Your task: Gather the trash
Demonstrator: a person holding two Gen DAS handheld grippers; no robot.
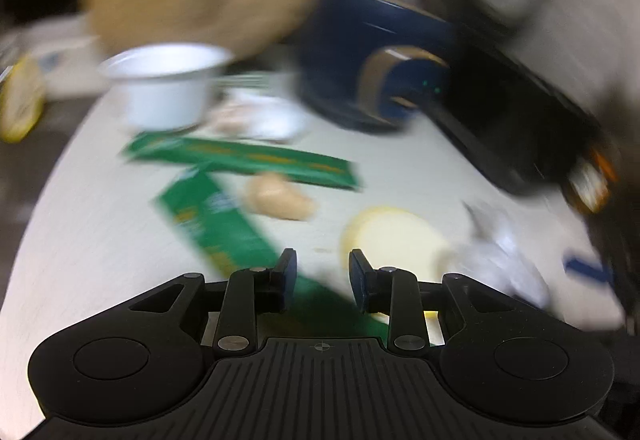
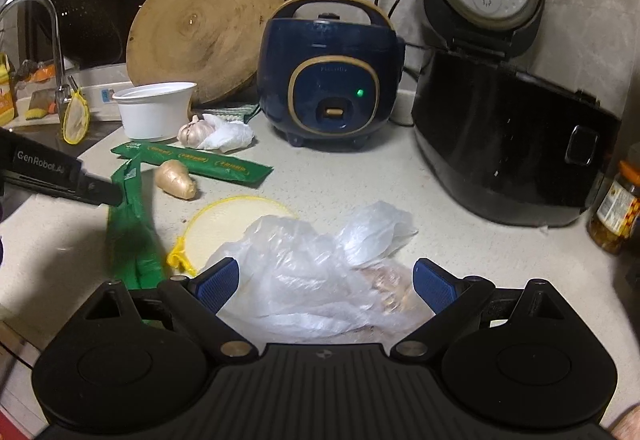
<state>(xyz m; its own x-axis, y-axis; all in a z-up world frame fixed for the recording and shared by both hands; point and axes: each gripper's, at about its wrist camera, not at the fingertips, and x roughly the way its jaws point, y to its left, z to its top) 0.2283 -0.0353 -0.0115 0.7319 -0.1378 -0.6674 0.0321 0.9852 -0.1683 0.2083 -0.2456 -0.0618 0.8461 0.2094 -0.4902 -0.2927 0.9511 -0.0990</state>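
Two green wrappers lie on the pale counter, one long (image 2: pixel 208 159) (image 1: pixel 248 159) and one angled toward me (image 2: pixel 132 224) (image 1: pixel 216 224). My left gripper (image 1: pixel 322 276) hangs over the angled wrapper, jaws apart, nothing pinched; its view is motion-blurred. From the right wrist view, one of its fingers (image 2: pixel 96 189) reaches that wrapper's upper part. My right gripper (image 2: pixel 326 280) stands wide open over a crumpled clear plastic bag (image 2: pixel 304 264) (image 1: pixel 500 260). A yellow-rimmed mesh disc (image 2: pixel 228 224) (image 1: pixel 392 236) and a ginger root (image 2: pixel 176 179) lie between them.
A white bowl (image 2: pixel 154 111), a garlic bulb (image 2: pixel 196 131) and a crumpled white bag (image 2: pixel 232 135) sit behind. Further back are a round wooden board (image 2: pixel 200 31), a blue rice cooker (image 2: pixel 332 79) and an open black cooker (image 2: pixel 508 143). A jar (image 2: pixel 616 211) stands right; a faucet (image 2: pixel 52 39) left.
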